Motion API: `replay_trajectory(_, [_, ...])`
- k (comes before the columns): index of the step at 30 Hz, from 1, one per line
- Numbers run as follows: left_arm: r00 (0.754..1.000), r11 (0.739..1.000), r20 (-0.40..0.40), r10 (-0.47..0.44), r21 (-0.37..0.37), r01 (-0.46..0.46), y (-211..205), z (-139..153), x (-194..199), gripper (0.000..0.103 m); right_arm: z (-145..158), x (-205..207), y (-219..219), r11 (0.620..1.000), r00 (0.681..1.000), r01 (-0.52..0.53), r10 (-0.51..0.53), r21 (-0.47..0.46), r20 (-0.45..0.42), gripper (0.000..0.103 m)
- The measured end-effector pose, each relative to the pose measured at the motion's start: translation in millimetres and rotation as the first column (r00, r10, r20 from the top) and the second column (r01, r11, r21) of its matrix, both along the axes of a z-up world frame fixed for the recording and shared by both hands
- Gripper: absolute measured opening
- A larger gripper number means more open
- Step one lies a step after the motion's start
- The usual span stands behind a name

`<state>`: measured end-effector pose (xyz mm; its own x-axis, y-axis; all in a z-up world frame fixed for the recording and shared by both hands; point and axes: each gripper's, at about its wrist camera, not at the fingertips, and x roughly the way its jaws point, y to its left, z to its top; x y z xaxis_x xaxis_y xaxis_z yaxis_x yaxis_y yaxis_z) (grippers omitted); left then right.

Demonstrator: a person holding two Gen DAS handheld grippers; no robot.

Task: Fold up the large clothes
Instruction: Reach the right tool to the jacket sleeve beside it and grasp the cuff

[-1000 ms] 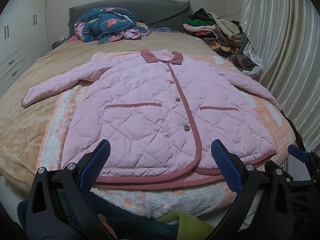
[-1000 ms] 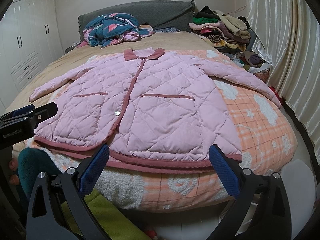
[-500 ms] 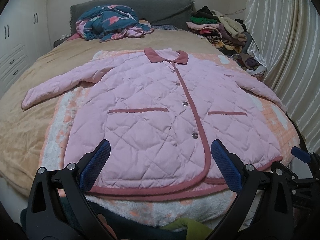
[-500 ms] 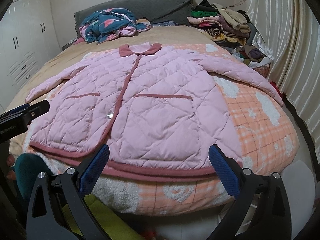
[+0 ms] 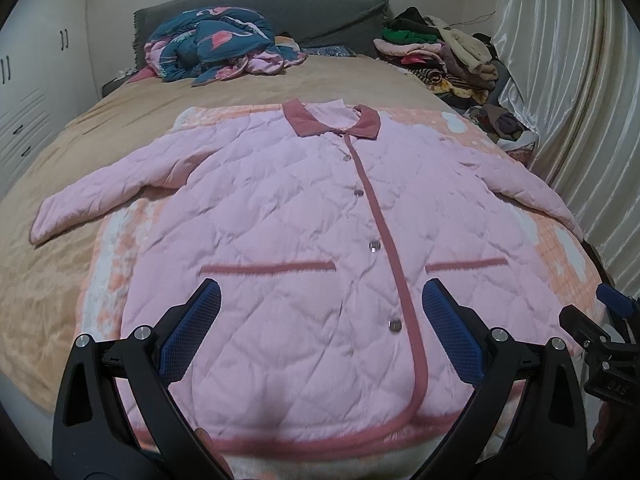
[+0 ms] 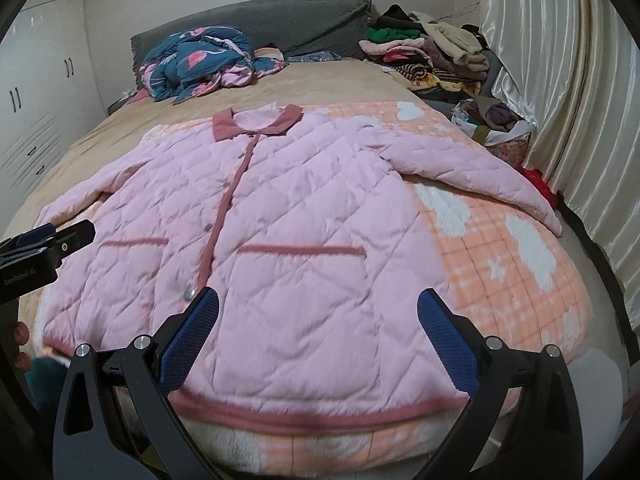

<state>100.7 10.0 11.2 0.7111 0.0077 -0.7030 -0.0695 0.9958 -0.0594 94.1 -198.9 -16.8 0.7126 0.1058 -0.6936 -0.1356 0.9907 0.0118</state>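
- Pink quilted jacket spread flat, front up, on the peach cloud-print blanket at the near end of the bed.
- Buttoned down the middle; darker pink collar at the far end, hem along the near edge of the bed.
- Both sleeves out sideways: left sleeve lying on the tan bedspread, right sleeve reaching toward the curtain.
- Left gripper poised over the lower front, near the bottom button; blue-padded fingers spread wide, holding nothing.
- Right gripper poised over the right pocket area and hem; fingers likewise spread wide, empty.
- Whether either gripper touches the cloth: cannot tell.
- Crumpled teal and pink quilt far up the bed, against the grey headboard.
- Pile of mixed clothes at the far right corner, beside the curtain.
- White wardrobe along the left wall.
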Motion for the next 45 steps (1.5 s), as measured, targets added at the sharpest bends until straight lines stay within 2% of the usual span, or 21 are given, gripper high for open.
replay_trajectory(4, [1.000, 1.000, -0.009, -0.008, -0.015, 0.007, 1, 3, 25, 0.094, 4, 23, -4, 1.000, 1.000, 0.018, -0.018, -0.004, 0.007, 0.099])
replay_trajectory(15, [1.000, 1.000, -0.031, 0.000, -0.001, 0.000, 2, 1, 97, 0.094, 9, 90, -14, 0.998, 0.998, 0.057, -0.057, 0.006, 0.007, 0.099])
replay_trajectory(21, [0.998, 0.999, -0.050, -0.032, 0.008, 0.032, -7, -3, 133, 0.094, 9, 128, -27, 0.995, 0.995, 0.095, -0.095, 0.025, -0.007, 0.099])
replay_trajectory(26, [0.996, 0.999, -0.077, -0.048, 0.008, 0.049, -15, -13, 162, 0.094, 4, 152, -41, 0.990, 0.990, 0.144, -0.144, 0.003, -0.011, 0.099])
replay_trajectory(28, [0.995, 0.998, -0.089, -0.052, 0.016, 0.054, -18, -18, 171, 0.094, 2, 163, -53, 0.984, 0.984, 0.177, -0.176, 0.024, -0.025, 0.099])
replay_trajectory(36, [0.990, 0.996, -0.113, -0.082, 0.020, 0.085, -34, -32, 204, 0.094, -10, 194, -93, 0.958, 0.958, 0.286, -0.285, 0.016, -0.037, 0.099])
replay_trajectory(40, [0.987, 0.995, -0.126, -0.100, -0.031, 0.097, -38, -38, 217, 0.094, -20, 209, -118, 0.937, 0.936, 0.349, -0.348, 0.024, -0.051, 0.099])
replay_trajectory(42, [0.986, 0.993, -0.128, -0.103, -0.067, 0.095, -39, -41, 224, 0.094, -27, 217, -133, 0.922, 0.923, 0.383, -0.379, 0.052, -0.074, 0.099])
replay_trajectory(45, [0.987, 0.993, -0.123, -0.100, -0.081, 0.091, -42, -45, 231, 0.094, -39, 226, -156, 0.898, 0.900, 0.431, -0.420, 0.092, -0.117, 0.099])
